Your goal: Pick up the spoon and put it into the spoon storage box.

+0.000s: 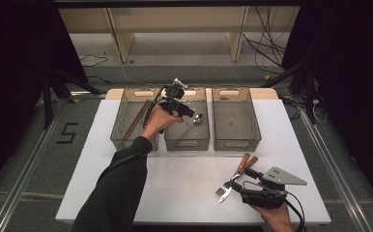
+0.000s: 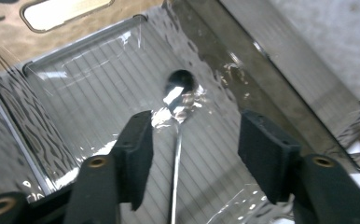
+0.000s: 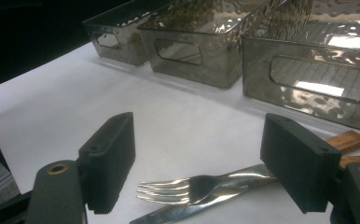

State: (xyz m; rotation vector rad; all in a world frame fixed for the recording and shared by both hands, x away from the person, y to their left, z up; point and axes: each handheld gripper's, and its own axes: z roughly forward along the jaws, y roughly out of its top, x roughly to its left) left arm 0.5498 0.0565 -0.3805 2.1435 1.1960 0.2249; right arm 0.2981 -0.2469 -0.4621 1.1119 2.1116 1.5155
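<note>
Your left gripper (image 2: 194,140) hangs over the middle bin (image 1: 187,140) with its jaws spread apart; the pads press on nothing. A metal spoon (image 2: 178,93) lies between them on the ribbed floor of that bin, bowl pointing away from you and handle running back toward the gripper's body. In the high view the same left gripper (image 1: 194,116) sits above the middle bin's far half, and the spoon (image 1: 197,119) glints just beside its tips. The left bin (image 1: 119,130) next to it holds brown chopsticks (image 1: 137,118) lying lengthwise, and the right bin (image 1: 236,142) stands just beside the middle one on the other side.

Your right gripper (image 3: 197,158) rests low over the white table (image 1: 175,183) near your edge, jaws wide apart and holding nothing. Between them lies a fork (image 3: 187,189), tines toward the left jaw, with a knife (image 3: 178,212) close alongside it; both have brown wooden handles that run off behind the right jaw. In the high view the right gripper (image 1: 240,181) sits just beside that fork (image 1: 223,189), well apart from the three bins.
</note>
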